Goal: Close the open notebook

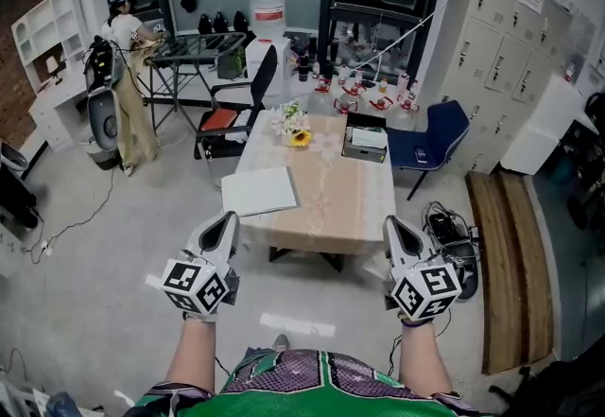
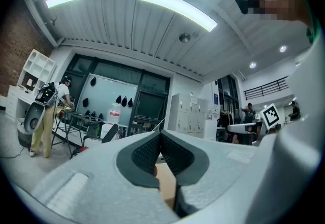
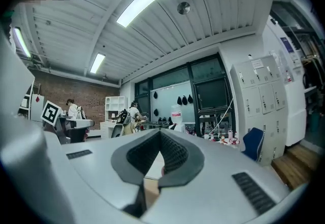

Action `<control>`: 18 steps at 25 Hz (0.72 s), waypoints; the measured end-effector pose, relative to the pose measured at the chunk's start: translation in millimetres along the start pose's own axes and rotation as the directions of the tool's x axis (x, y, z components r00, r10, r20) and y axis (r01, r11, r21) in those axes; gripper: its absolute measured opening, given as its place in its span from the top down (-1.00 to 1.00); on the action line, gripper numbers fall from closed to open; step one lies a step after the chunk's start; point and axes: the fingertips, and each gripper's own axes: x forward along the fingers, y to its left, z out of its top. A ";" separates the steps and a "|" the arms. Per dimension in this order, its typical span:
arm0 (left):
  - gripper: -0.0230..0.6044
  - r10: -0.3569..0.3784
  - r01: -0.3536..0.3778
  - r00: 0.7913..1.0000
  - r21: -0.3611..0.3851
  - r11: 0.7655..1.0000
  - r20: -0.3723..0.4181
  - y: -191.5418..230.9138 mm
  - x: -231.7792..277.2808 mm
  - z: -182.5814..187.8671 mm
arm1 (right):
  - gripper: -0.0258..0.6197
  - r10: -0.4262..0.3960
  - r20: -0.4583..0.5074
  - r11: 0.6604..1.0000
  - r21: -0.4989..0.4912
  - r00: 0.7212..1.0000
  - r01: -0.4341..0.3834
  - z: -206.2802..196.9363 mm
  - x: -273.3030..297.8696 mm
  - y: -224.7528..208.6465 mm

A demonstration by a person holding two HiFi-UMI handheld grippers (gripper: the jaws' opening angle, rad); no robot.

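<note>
A pale grey notebook [image 1: 260, 190] lies flat on the near left corner of the tan table [image 1: 345, 188], with its left edge hanging over the side. I cannot tell from here whether it is open or closed. Both grippers are held level in front of the table's near edge, short of it. My left gripper [image 1: 230, 217] points at the notebook's near edge, its jaws closed together with nothing between them [image 2: 161, 134]. The right gripper [image 1: 390, 221] is off the near right corner, also shut and empty [image 3: 160, 134].
A bunch of flowers [image 1: 295, 125] and a dark box [image 1: 366, 143] stand at the table's far end. A black chair [image 1: 236, 112] is at the far left, a blue chair [image 1: 435, 136] at the right. A person [image 1: 128, 75] stands at the back left. Cables and a bag [image 1: 454, 235] lie right of the table.
</note>
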 end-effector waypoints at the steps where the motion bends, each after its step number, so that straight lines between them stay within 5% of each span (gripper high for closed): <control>1: 0.88 -0.001 0.001 1.000 0.000 1.000 -0.002 0.2 0.3 -0.7 | 0.92 -0.003 0.008 1.000 0.000 1.000 0.003 0.5 0.3 0.0; 18: 0.88 0.025 -0.025 0.999 -0.023 0.999 -0.024 54.1 6.6 -7.1 | 0.92 0.064 0.047 0.996 0.065 0.997 -0.067 5.8 45.3 28.0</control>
